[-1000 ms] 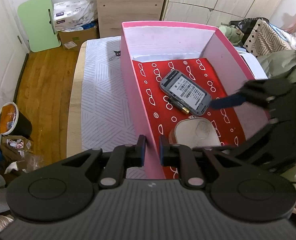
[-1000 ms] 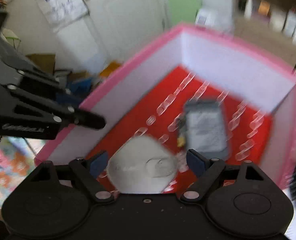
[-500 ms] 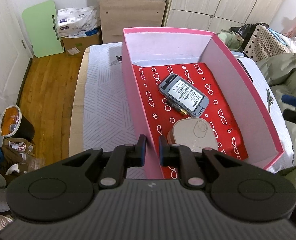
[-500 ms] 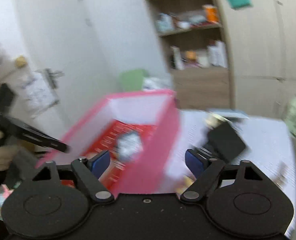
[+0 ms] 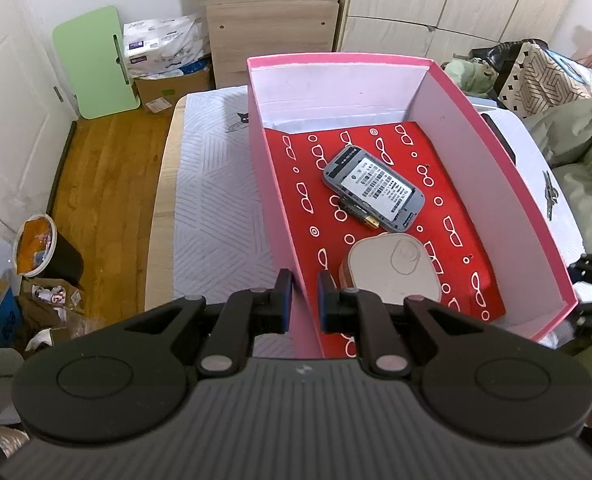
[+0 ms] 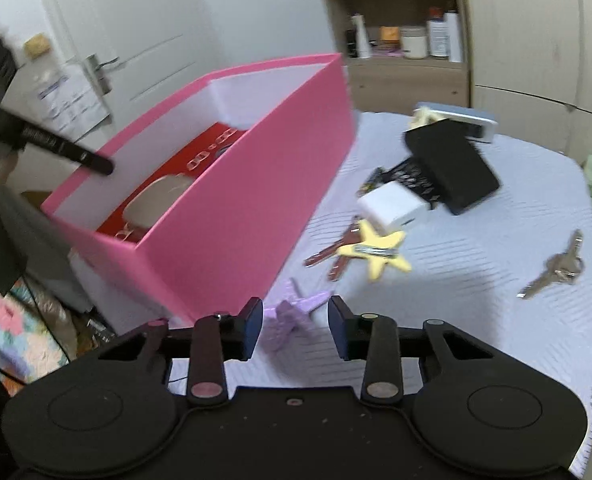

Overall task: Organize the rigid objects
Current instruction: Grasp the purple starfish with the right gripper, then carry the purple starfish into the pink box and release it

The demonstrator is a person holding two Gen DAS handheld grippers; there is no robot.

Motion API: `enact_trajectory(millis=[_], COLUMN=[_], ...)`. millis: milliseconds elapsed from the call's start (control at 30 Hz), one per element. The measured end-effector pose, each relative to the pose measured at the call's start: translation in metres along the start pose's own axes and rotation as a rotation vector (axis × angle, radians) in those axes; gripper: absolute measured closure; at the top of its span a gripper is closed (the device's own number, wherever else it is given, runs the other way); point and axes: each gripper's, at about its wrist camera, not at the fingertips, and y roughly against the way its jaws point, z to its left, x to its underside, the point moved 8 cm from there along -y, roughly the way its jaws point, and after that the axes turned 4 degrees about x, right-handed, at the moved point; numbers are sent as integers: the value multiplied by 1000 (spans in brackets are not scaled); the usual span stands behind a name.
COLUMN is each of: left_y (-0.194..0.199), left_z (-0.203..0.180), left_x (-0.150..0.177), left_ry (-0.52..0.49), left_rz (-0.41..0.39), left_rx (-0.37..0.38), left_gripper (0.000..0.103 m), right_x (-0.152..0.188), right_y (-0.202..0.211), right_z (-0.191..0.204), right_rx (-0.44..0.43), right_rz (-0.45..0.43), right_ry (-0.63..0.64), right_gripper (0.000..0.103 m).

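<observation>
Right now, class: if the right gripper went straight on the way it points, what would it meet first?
Most likely the lilac plastic piece on the white cloth: it lies just ahead of the right gripper, between its open jaws, which have just been closing. Depth is unclear.

The box (image 5: pixel 495 184) is pink outside, white on its inner walls, with a red floor lining printed in white glasses. On the white chevron-patterned cloth (image 6: pixel 475 264), frame centre, lie a yellow star (image 6: pixel 379 250) and a black case (image 6: pixel 451 168).
</observation>
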Motion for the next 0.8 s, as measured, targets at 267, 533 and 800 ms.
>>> enact_trajectory(millis=[267, 533, 800], left_y=[-1, 1, 0], left_z=[-2, -1, -4], left_x=[0, 1, 0], left_ry=[23, 81, 98], left_rz=[0, -5, 0], left_rx=[-37, -67, -102], left_gripper=[91, 91, 91], right_x=[8, -6, -17], right_y=[-30, -20, -1], right_z=[11, -6, -22], right_rx=[36, 13, 19], right_rz=[12, -32, -115], right_ry=[164, 129, 93], right_gripper=[44, 61, 61])
